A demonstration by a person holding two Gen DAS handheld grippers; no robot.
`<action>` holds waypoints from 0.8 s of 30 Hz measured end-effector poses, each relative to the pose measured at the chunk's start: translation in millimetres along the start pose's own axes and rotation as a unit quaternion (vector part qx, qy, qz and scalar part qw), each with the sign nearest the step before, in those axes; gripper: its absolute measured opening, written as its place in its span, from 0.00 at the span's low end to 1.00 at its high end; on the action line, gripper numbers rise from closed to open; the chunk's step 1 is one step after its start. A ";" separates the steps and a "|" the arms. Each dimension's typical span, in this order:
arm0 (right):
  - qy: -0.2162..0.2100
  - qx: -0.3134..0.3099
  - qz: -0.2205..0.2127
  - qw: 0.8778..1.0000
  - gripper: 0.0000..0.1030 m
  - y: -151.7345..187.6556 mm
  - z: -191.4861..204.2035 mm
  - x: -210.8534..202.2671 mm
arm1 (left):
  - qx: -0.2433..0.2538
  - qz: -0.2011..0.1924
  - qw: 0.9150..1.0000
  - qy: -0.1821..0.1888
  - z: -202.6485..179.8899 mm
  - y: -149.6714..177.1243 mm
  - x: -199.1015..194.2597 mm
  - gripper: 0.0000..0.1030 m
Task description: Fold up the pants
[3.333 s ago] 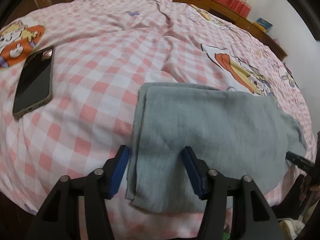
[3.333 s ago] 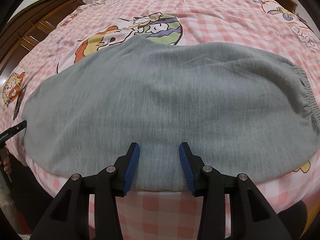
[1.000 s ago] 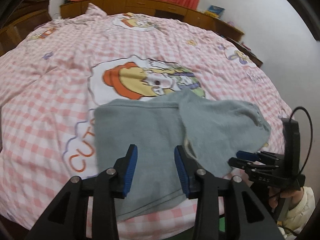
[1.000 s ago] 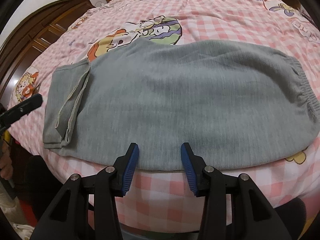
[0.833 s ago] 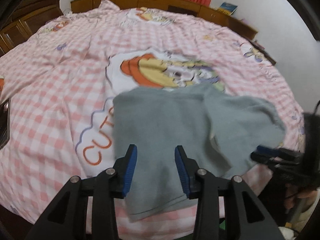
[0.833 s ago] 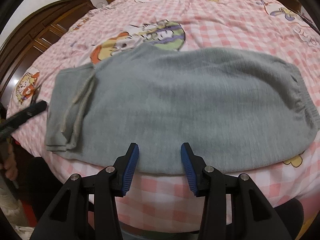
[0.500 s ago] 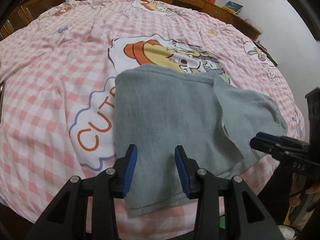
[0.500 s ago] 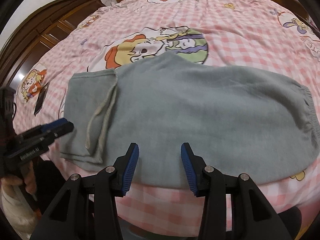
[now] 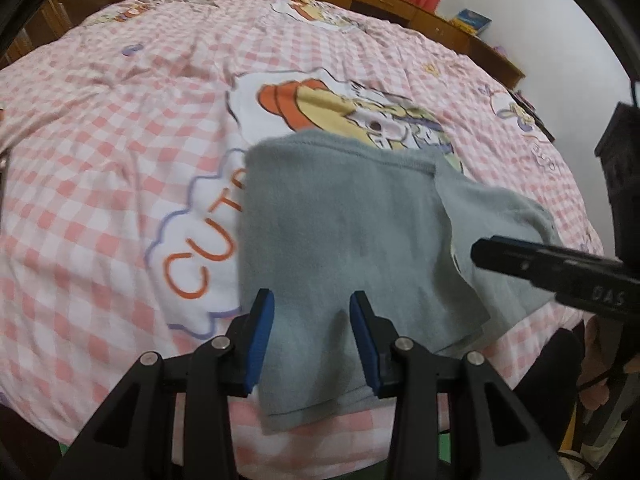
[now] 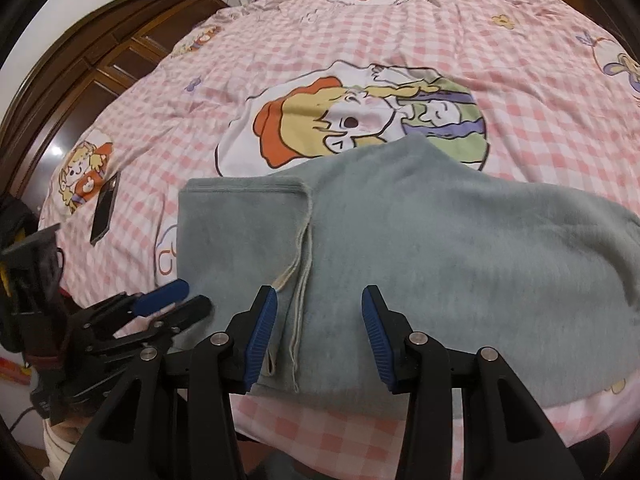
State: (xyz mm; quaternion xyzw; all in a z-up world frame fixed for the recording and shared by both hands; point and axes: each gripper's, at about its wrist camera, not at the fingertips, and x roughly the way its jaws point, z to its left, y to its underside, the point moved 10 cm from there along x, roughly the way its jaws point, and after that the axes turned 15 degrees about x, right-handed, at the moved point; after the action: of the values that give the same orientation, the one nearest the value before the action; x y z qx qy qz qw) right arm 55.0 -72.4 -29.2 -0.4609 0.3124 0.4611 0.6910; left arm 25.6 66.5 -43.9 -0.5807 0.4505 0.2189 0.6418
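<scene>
1. The grey pants [image 10: 420, 248] lie across the near edge of a bed covered in a pink checked sheet [image 10: 360, 32] printed with cartoon figures.
2. Their left end, the leg end, is folded over onto the rest, so a squarish doubled flap sits on the left, its pale hem edges running from far to near down the cloth.
3. To the right the pants spread wider and flatter toward the waist, whose gathered edge curves off at the far right.
4. The left gripper [image 9: 312, 334] hangs over the near part of the folded flap, its blue pads parted a moderate way with nothing pinched between them; grey cloth shows through the gap below.
5. The right gripper [image 10: 319, 338] hovers over the near edge of the pants just right of the hem lines, jaws likewise partly open and empty.
6. In the right wrist view the left gripper appears at the near left, its tips at the flap's left edge.
7. A dark phone [image 10: 105, 213] lies on the sheet to the left, well apart from the pants.
8. Dark wooden furniture [image 10: 92, 64] stands beyond the bed on the left.
</scene>
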 end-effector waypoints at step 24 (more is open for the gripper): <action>-0.027 0.000 0.054 0.998 0.44 7.1 27.8 44.2 | -0.036 0.017 0.999 -0.036 32.9 7.4 4.0 0.41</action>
State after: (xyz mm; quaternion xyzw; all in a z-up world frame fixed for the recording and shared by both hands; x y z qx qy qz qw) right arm 65.4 -30.2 -58.9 -0.4308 0.3183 0.5093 0.6735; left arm 32.2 98.3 -53.9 -0.5873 0.4283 0.2666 0.6329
